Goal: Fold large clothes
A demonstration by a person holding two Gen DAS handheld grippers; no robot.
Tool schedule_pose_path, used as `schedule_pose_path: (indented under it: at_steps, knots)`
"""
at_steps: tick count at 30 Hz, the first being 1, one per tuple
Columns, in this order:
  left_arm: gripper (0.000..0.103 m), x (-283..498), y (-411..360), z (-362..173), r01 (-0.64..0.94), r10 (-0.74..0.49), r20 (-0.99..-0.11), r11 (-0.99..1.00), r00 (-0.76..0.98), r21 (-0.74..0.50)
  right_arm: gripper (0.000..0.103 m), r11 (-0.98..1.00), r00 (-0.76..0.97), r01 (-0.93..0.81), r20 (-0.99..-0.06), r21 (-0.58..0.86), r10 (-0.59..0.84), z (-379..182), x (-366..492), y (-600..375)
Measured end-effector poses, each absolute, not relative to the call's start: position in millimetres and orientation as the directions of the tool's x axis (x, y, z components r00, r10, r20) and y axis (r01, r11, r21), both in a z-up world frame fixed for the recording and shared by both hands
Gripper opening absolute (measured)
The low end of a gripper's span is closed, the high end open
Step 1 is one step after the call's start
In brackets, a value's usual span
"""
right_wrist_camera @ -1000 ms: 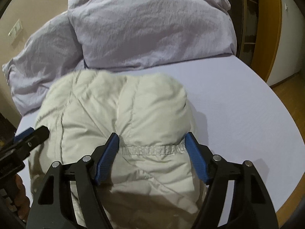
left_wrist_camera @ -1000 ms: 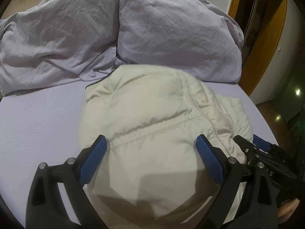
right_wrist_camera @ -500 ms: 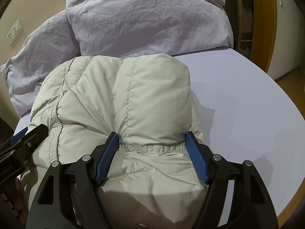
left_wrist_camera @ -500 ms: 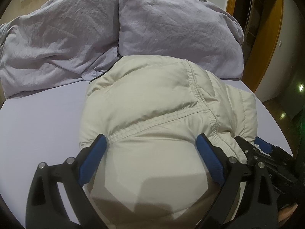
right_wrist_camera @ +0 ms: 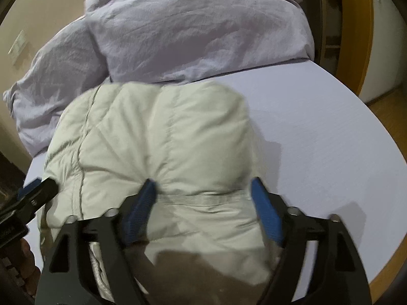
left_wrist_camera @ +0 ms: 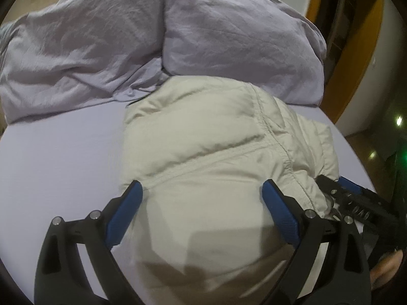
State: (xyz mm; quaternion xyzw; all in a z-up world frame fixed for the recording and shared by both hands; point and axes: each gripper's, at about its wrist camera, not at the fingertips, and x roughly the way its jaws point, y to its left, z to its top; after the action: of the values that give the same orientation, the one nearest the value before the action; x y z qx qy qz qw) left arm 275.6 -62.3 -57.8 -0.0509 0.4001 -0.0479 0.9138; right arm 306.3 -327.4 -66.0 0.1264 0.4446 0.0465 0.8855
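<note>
A cream padded jacket (left_wrist_camera: 203,157) lies bundled on the lilac bed sheet (left_wrist_camera: 63,157). My left gripper (left_wrist_camera: 202,190) straddles the jacket's near end, its blue pads pressed into the fabric at both sides. My right gripper (right_wrist_camera: 203,185) straddles the bundle from the other side and its jaws are opening. Its left pad still dents the fabric, while the right pad stands at the jacket's edge. The right gripper (left_wrist_camera: 333,181) shows at the jacket's right side in the left wrist view. One finger of the left gripper (right_wrist_camera: 38,189) shows at the left in the right wrist view.
Two lilac pillows (left_wrist_camera: 229,38) (left_wrist_camera: 76,50) lie just behind the jacket. The bed's right edge (right_wrist_camera: 381,241) drops to a wooden floor. A wooden door frame (left_wrist_camera: 361,50) stands at the right. A hand (left_wrist_camera: 386,277) shows at the lower right.
The jacket's far end rose and puffed up, then sank back lower. The right gripper's pads have spread a little, easing their squeeze on the bundle. The left gripper kept still.
</note>
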Motion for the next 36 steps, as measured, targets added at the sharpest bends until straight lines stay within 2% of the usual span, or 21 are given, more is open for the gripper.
schedule_pose_path:
  at_steps: [3,4,7,16,22,29,32,34,36]
  knots:
    - [0.095,279,-35,-52,0.001,-0.119,-0.735,0.987,0.668,-0.159,0.094,0.921,0.565,0.076,-0.778,0.381,0.275,-67,316,-355]
    - [0.095,281,-30,-51,-0.008,-0.117,-0.739,0.986,0.663,-0.164,0.099,0.909,0.55,0.084,-0.78,0.408,0.3,-69,320,-359]
    - [0.095,287,-10,-53,-0.034,-0.128,-0.762,0.98,0.635,-0.194,0.101,0.868,0.49,0.105,-0.785,0.485,0.38,-79,332,-370]
    - [0.099,300,11,-71,-0.046,-0.247,-0.789,0.944,0.562,-0.328,0.102,0.748,0.325,0.154,-0.748,0.646,0.579,-113,354,-373]
    - [0.101,313,20,-86,-0.066,-0.359,-0.771,0.887,0.525,-0.458,0.102,0.69,0.262,0.166,-0.706,0.705,0.658,-131,362,-367]
    - [0.101,327,29,-106,-0.103,-0.507,-0.707,0.773,0.494,-0.626,0.102,0.634,0.241,0.131,-0.645,0.762,0.725,-134,369,-359]
    - [0.098,327,30,-108,-0.11,-0.535,-0.682,0.741,0.499,-0.662,0.102,0.617,0.246,0.114,-0.624,0.779,0.742,-134,370,-354]
    - [0.091,327,32,-107,-0.105,-0.555,-0.669,0.726,0.494,-0.679,0.102,0.589,0.248,0.115,-0.597,0.8,0.763,-134,369,-353]
    - [0.082,328,38,-105,-0.096,-0.582,-0.651,0.705,0.488,-0.703,0.097,0.557,0.249,0.119,-0.568,0.822,0.784,-134,369,-353]
